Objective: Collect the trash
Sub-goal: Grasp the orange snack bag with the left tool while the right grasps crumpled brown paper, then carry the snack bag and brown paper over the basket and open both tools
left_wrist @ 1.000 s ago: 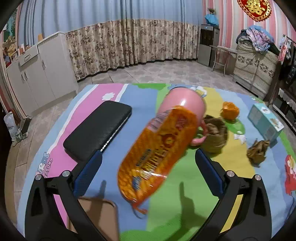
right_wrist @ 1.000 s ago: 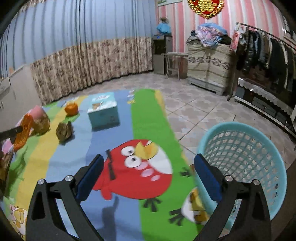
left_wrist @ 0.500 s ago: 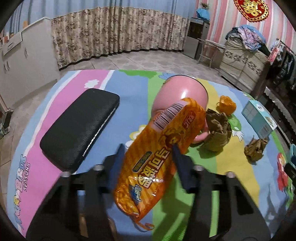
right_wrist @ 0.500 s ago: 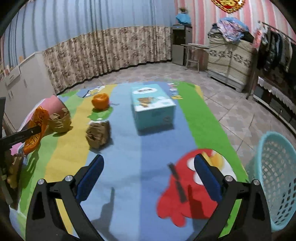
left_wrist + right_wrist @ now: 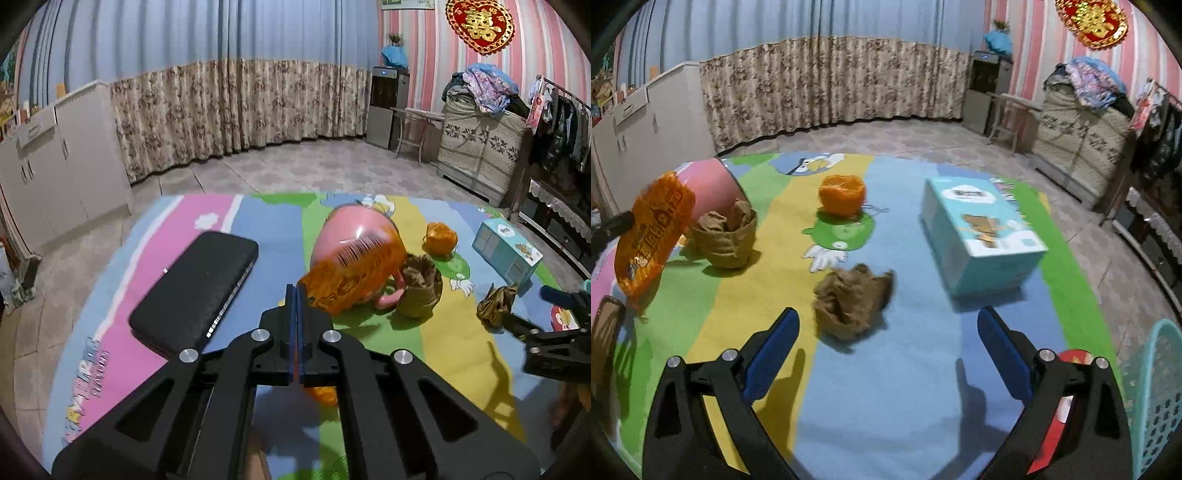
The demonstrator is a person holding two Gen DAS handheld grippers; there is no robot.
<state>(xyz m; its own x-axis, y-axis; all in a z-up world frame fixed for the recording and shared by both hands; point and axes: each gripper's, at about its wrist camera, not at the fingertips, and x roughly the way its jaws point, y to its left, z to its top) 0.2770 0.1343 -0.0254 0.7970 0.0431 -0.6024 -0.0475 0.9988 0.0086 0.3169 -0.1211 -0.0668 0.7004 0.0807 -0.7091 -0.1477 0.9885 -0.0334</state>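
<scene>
Now the left gripper [image 5: 297, 295] is clamped tight on the orange snack wrapper [image 5: 354, 273], where a second ago its jaws stood wide apart around it. The wrapper hangs off the mat [image 5: 886, 387], pinched at its lower part, in front of the pink tub [image 5: 351, 225] lying on its side near the mat's far edge. That means one piece of trash looks secured and ready to carry.

Going left to right across the mat: a black case [image 5: 195, 288] lies on the pink stripe by the left edge; just beside the tub stands a brown paper bag [image 5: 724, 236]; an orange net ball [image 5: 842, 194] sits toward the far edge; a crumpled brown paper [image 5: 853, 301] lies in the middle, a blue tissue box [image 5: 982, 229] to its right.

The right gripper [image 5: 886, 350] has swung away from the teal basket [image 5: 1156, 398], now at the mat's right edge, and hangs with jaws spread, nothing between them, just short of the crumpled paper. That paper is probably its next pick.
</scene>
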